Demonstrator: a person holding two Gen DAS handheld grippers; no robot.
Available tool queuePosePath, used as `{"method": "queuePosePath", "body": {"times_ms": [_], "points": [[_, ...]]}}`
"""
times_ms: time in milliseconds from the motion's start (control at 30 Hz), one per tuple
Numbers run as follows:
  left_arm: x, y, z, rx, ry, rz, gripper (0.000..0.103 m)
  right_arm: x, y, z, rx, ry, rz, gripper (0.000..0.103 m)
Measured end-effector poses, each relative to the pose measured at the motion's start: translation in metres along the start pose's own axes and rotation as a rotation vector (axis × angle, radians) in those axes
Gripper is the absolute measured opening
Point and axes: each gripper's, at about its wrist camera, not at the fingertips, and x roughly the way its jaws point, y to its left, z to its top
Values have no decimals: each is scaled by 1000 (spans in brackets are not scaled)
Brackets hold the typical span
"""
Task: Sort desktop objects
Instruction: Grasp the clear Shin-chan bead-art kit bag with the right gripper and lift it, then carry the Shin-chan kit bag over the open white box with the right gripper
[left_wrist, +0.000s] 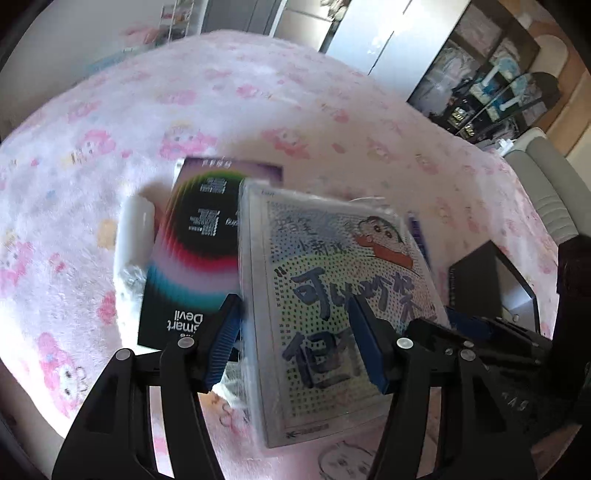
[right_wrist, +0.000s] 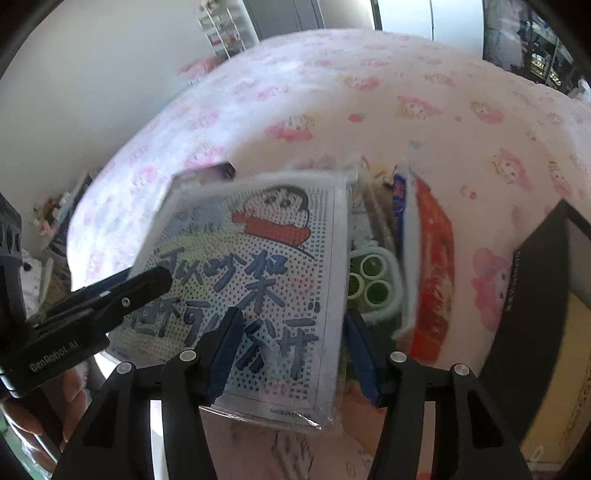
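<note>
Two views differ: right wrist alone shows green tape rolls (right_wrist: 373, 282) and red packet (right_wrist: 432, 273); left wrist alone reads "Smart Devil" box (left_wrist: 199, 254). Left gripper (left_wrist: 295, 343) clamps cartoon kit (left_wrist: 332, 295) above pink blanket (left_wrist: 258, 103); "MADE IN" legible. Right gripper (right_wrist: 291, 354) spread, unclenched.

Pink cartoon-print blanket (left_wrist: 258, 92), dotted multicolour cartoon packet (left_wrist: 332, 295) with red scarf, black rainbow-ringed box (left_wrist: 192, 251)
</note>
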Motion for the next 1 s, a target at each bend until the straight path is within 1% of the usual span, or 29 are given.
{"method": "queuePosePath", "body": {"times_ms": [133, 233, 333, 433, 667, 900, 1000], "points": [[-25, -18, -5, 35, -31, -12, 60, -35, 2, -5, -5, -62, -17, 52], [-39, -34, -9, 58, -42, -32, 60, -60, -4, -13, 5, -97, -19, 52], [-44, -55, -10, 88, -40, -61, 60, -82, -16, -21, 33, -125, -20, 52], [-48, -78, -19, 119, -34, -89, 60, -101, -33, -33, 65, -151, -34, 52], [-39, -149, -36, 218, -2, -157, 60, -143, -88, -66, 166, -198, -96, 52], [-13, -231, -50, 312, 55, -227, 60, -178, -151, -102, 278, -243, -167, 53], [-3, -262, -55, 352, 74, -247, 60, -189, -180, -115, 333, -254, -180, 53]]}}
